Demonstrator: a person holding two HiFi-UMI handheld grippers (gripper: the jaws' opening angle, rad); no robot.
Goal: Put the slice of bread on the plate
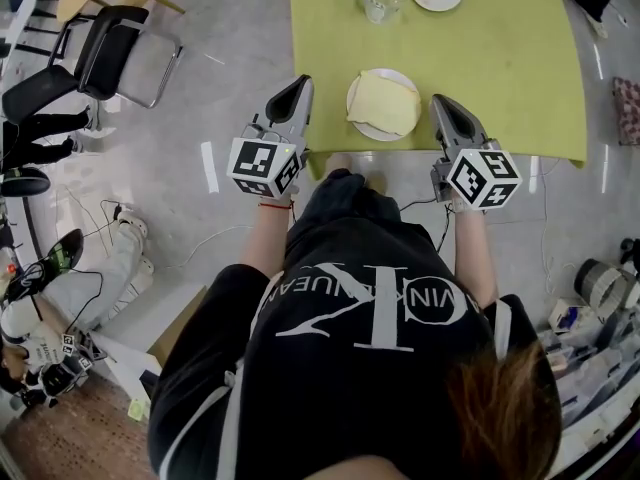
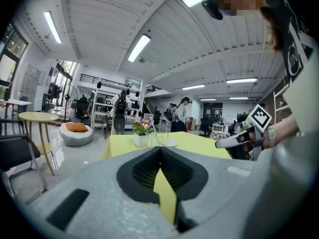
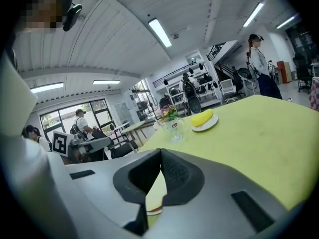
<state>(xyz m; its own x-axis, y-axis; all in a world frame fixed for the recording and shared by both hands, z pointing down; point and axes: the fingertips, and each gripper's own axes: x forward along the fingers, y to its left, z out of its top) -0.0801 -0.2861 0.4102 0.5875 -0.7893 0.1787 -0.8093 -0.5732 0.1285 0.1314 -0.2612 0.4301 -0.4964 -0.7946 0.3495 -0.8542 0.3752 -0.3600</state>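
Bread slice (image 1: 383, 103) lies on the plate (image 1: 352, 93), on the tabletop (image 1: 500, 68).

Head view: slice sits between left gripper (image 1: 299, 85) and right gripper (image 1: 441, 103), inward of both tips. I judge them equally near.

Left gripper view: jaws closed, nothing held.

Right gripper view: jaws closed, empty. Bread shows low, just past the tips.

The green table (image 1: 500, 78) bears a near plate (image 1: 360, 80), far plate (image 1: 446, 3) and glass mug (image 1: 383, 3).

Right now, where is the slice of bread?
In the head view, the slice of bread lies on the plate at the near edge of the green table, between the left gripper and right gripper.
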